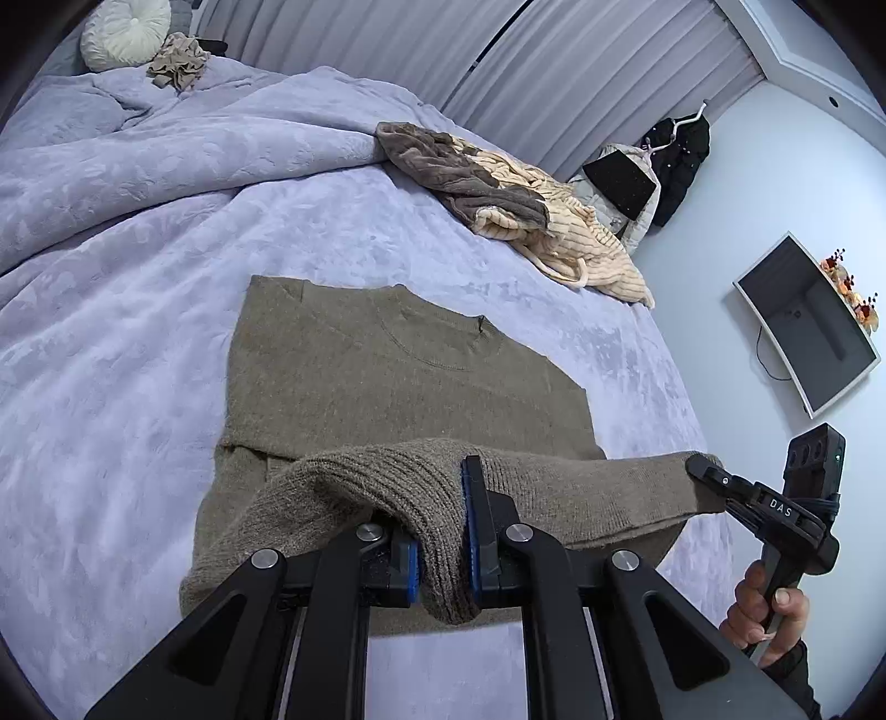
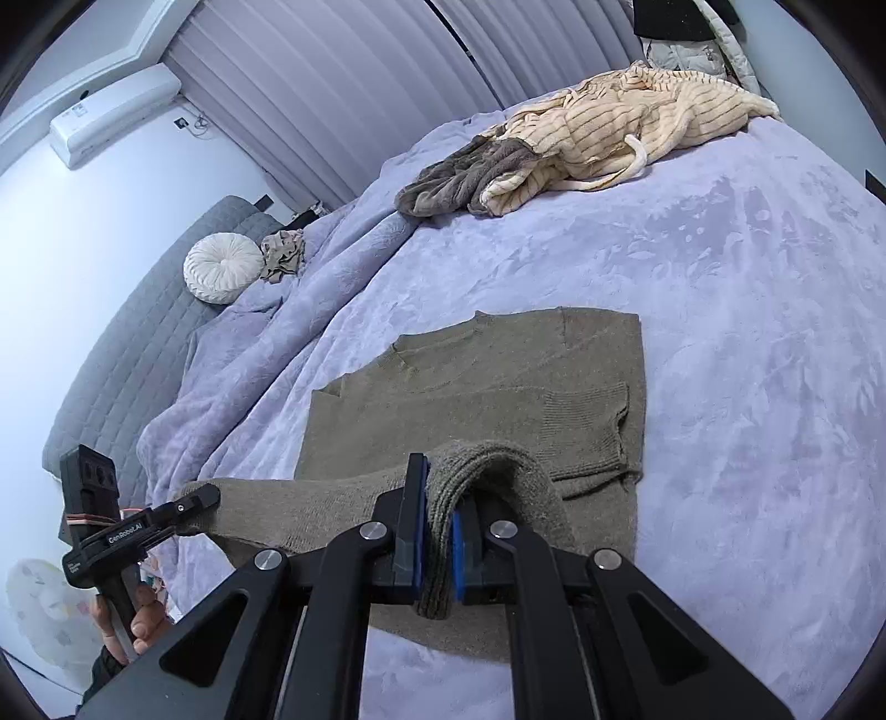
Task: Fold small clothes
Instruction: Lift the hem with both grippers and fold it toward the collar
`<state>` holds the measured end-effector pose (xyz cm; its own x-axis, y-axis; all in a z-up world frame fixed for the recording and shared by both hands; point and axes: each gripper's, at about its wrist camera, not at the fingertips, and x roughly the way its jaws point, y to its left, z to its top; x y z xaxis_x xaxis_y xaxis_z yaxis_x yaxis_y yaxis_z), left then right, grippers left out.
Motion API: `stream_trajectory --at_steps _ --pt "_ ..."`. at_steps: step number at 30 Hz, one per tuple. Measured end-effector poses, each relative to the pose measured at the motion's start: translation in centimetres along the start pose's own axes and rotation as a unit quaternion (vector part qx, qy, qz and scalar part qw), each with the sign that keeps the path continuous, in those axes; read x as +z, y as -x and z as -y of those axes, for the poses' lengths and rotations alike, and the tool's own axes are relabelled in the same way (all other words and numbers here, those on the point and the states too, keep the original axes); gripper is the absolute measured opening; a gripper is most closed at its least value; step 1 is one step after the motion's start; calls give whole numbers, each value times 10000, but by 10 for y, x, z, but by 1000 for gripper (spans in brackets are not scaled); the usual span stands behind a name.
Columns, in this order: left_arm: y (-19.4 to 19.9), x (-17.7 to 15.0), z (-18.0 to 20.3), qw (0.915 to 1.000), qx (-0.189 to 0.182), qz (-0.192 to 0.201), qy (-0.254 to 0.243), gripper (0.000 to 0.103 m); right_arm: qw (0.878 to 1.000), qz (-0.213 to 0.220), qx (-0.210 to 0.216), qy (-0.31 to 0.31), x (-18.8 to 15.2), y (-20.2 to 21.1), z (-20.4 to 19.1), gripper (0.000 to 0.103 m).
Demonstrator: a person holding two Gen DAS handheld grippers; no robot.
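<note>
Left view only: wall monitor [image 1: 808, 327] is showing.
Right view only: air conditioner [image 2: 113, 113] is showing.
Sweater [image 1: 387, 376]: neckline is pointing away, long axis running away from the cameras.
Left gripper [image 1: 443, 531]: fingers are clamping the ribbed hem.
Right gripper [image 2: 437, 531]: fingers are pinching the hem.

Sweater [image 1: 387, 376] flat on the bed [image 1: 111, 360], middle of the left wrist frame. Pile of clothes [image 1: 515, 205] behind it, upper right. Round pillow [image 1: 126, 32] at far upper left. Screen [image 1: 805, 327] on the wall, right edge.

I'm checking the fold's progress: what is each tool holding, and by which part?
Both grip the olive sweater by its ribbed bottom hem: the left tool at one corner, the right tool at the other, with the hem lifted above the bed.
</note>
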<state>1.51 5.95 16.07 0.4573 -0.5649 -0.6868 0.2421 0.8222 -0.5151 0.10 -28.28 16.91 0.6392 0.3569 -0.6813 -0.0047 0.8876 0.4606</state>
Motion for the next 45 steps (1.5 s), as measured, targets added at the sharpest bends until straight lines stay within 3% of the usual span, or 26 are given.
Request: stream_trajectory --at_steps 20,45 --pt "-59 36 -13 9984 451 -339 -29 13 9985 -352 -375 -184 34 -59 17 8" --pt "-121 77 -34 9971 497 -551 138 13 9962 -457 -638 -377 68 -120 37 8"
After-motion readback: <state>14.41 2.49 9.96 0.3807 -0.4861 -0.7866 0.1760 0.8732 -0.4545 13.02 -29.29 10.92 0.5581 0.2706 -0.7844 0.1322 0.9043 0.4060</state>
